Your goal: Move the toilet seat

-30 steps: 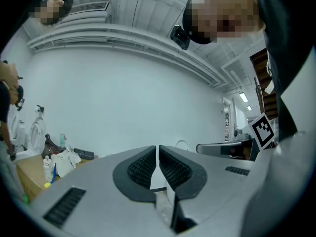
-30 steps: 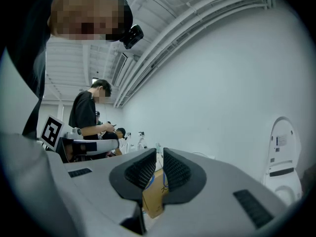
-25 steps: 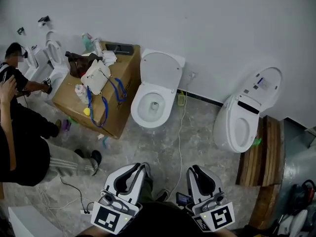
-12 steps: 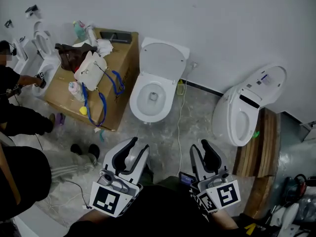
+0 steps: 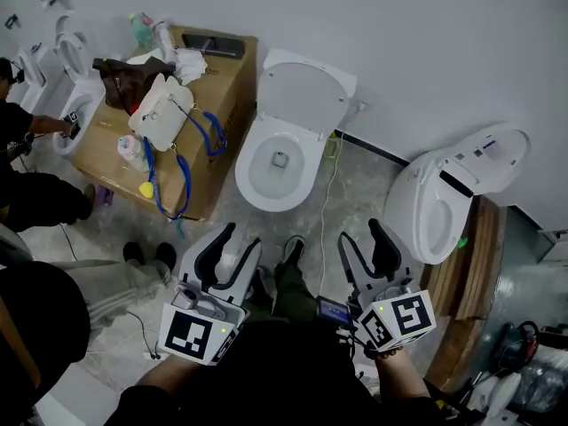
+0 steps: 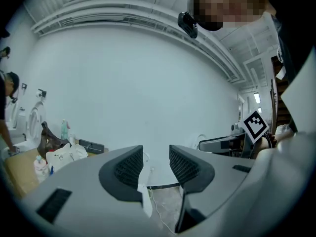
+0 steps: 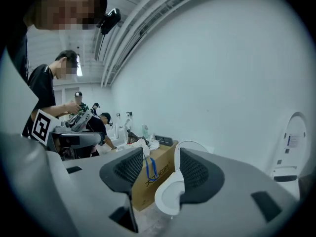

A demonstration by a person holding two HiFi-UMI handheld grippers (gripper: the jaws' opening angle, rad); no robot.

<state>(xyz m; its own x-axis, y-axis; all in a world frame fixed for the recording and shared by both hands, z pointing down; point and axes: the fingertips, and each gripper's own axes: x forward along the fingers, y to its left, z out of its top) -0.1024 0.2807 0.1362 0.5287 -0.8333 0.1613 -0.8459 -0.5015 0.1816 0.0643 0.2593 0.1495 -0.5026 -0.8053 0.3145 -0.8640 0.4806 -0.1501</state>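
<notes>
Left gripper (image 5: 240, 238) and right gripper (image 5: 361, 233) hold their jaws apart, just been opening, nothing between them. My right jaw hides part of the toilet bowl (image 7: 167, 196). Toilet seat (image 5: 304, 96) stands raised against the wall (image 5: 399, 43), nearer than before.

- Open floor (image 5: 355, 193) gives clear passage to the toilet (image 5: 280, 162) from the front and from its right.
- A box (image 5: 217, 105) just beside its left blocks that side.
- A second toilet (image 5: 435, 211) bounds the right.
- A cable (image 5: 326, 204) crosses the floor.
</notes>
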